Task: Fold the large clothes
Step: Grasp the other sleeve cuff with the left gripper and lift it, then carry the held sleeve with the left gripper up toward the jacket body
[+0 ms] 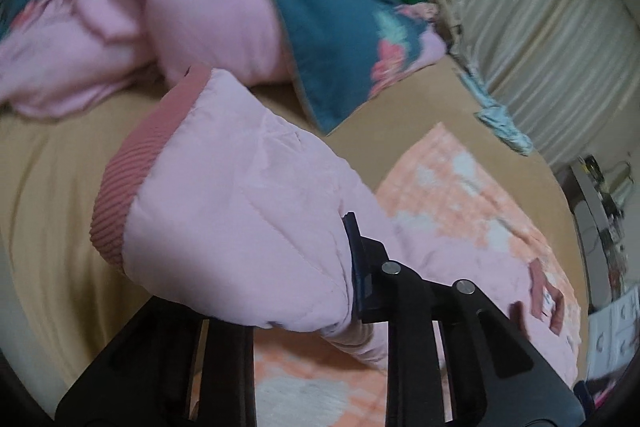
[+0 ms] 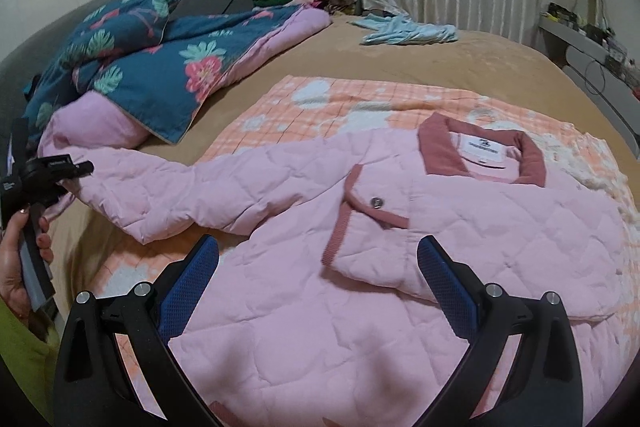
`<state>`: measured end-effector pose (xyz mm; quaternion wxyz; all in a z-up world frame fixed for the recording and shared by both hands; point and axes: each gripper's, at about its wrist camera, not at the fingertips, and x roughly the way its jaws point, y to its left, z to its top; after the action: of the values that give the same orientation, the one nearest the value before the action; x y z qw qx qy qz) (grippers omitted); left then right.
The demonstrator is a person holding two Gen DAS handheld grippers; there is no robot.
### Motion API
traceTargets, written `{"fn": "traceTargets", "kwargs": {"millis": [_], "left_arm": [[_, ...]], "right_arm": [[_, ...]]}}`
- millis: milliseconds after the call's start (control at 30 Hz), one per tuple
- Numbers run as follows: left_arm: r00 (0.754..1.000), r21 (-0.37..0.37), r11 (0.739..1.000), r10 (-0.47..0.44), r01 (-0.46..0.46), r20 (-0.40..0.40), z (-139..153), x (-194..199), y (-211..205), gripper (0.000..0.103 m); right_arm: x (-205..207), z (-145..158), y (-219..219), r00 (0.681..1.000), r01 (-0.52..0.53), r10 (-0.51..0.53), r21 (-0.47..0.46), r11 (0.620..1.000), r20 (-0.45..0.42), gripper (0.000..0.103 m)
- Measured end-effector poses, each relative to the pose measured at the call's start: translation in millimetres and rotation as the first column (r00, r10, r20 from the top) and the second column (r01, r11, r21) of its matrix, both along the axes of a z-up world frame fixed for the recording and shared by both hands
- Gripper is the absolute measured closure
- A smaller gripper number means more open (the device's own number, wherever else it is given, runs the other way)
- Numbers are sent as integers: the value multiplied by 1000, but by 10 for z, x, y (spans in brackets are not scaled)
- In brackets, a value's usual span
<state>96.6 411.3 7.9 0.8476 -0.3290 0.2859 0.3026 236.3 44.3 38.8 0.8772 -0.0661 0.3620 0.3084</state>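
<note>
Sleeve fold under way on the bed.
Left tongs [image 2: 76, 173] clench the pink jacket's [image 2: 400, 259] left sleeve [image 1: 240, 195]; right tongs [image 2: 320, 267] hover released above its near body. Next, the sleeve likely crosses the chest.

Jacket [image 2: 400, 247]: spread on the blanket [image 2: 320, 99], collar [image 2: 480, 147] at the far end.
Blanket: laid on the bed [image 2: 480, 63].
Sleeve [image 2: 192, 187]: stretched out to the left, its end held in the left tool [image 2: 86, 169].
Quilt [image 2: 160, 67]: heaped at the far left.
Right tool [image 2: 318, 275]: held above the jacket.
</note>
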Motion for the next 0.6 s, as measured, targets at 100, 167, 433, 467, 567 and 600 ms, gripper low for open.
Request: {"fn": "traceTargets", "kwargs": {"millis": [100, 167, 433, 467, 567, 600], "left_arm": [[999, 37, 998, -43, 42, 26, 255, 61, -176, 91], [996, 67, 995, -76, 73, 44, 441, 100, -325, 91], [980, 178, 970, -182, 166, 81, 993, 269, -914, 93], [978, 187, 967, -190, 172, 85, 1054, 299, -991, 93], [973, 209, 959, -215, 193, 87, 1186, 367, -1167, 93], [972, 216, 956, -220, 197, 87, 1212, 376, -1213, 93]], "right_arm": [[-8, 89, -139, 1000, 17, -17, 16, 1000, 9, 4], [-16, 158, -252, 999, 28, -29, 30, 999, 19, 4], [23, 384, -732, 995, 90, -94, 89, 992, 42, 4], [25, 400, -786, 994, 98, -102, 94, 991, 42, 4], [51, 457, -1007, 989, 132, -138, 115, 985, 46, 4], [54, 472, -1068, 988, 139, -146, 121, 983, 48, 4]]}}
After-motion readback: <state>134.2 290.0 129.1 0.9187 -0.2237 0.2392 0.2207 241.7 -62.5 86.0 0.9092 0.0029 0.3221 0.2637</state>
